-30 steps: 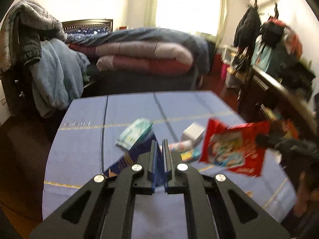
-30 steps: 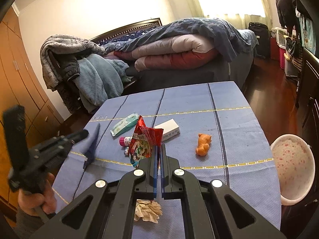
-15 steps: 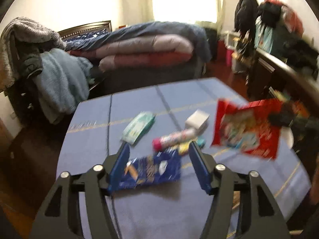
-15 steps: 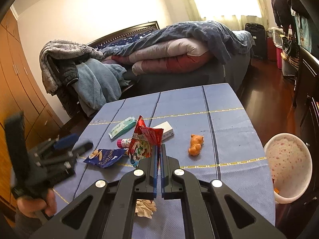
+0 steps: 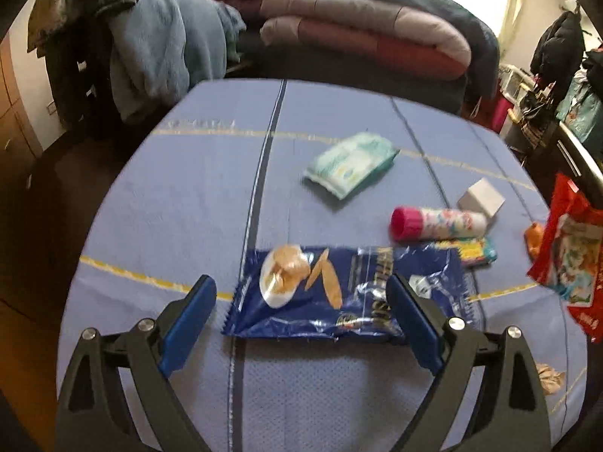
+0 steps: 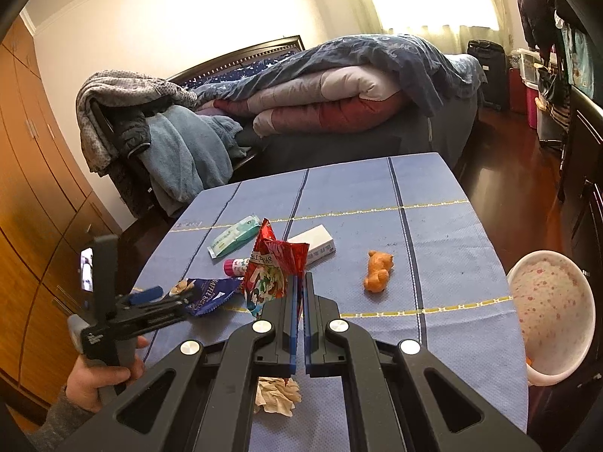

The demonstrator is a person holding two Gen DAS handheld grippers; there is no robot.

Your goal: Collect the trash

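Blue wrapper (image 5: 350, 293) flat on tablecloth (image 5: 188, 196), between my left gripper (image 5: 301, 290) fingers, spread apart. My right gripper (image 6: 300, 293) clamps red wrapper (image 6: 273, 271); bin (image 6: 550, 309) at 3 o'clock.

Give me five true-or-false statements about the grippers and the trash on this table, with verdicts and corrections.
1. The right gripper is shut on the red snack bag. True.
2. The left gripper is clamped on the blue wrapper. False: it is open, and the wrapper lies flat on the table.
3. The orange toy sits inside the pink bin. False: it lies on the tablecloth.
4. A crumpled tissue lies under the right gripper. True.
5. The pink-capped tube stands upright. False: it lies on its side.
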